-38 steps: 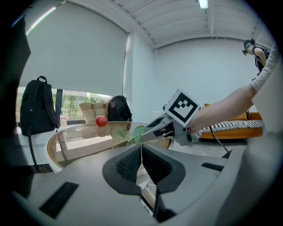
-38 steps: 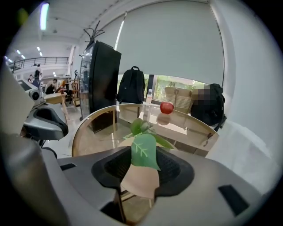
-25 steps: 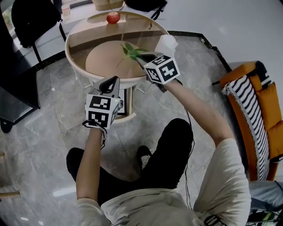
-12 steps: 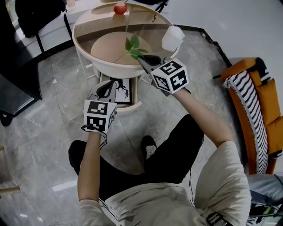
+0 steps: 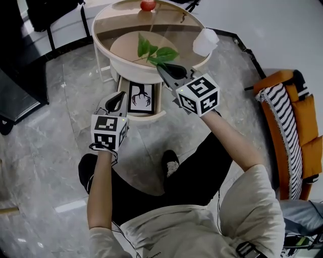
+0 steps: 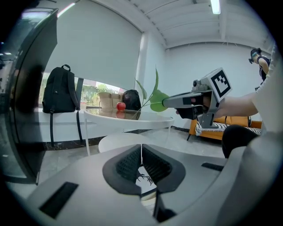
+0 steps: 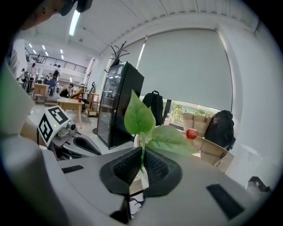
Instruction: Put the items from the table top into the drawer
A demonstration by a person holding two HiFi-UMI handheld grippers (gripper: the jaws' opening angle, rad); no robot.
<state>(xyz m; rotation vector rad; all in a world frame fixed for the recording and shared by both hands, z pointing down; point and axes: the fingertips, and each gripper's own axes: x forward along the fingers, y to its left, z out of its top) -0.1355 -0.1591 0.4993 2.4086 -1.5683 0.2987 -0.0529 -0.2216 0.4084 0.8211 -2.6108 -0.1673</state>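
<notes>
Found right tongs [image 5: 162,69] pinched tight on the stem of a green leaf sprig [image 5: 151,49], leaves fanned out above the near part of the round desk [image 5: 176,31]. Checked the right gripper view: thin stem squeezed between the dark pads, two leaves standing up past them. Logged left tongs [image 5: 117,98] pressed together with nothing gripped, held low, just beside the left side of the open drawer [image 5: 145,117]; contact with it not clear. Saw that drawer pulled out under the desk, holding a white card [image 5: 141,95] with a black branching print. Spotted a red apple [image 5: 147,5] at the desk's far edge and a white object [image 5: 205,42] at its right rim. Marked a black backpack [image 6: 59,90] beyond the desk.
</notes>
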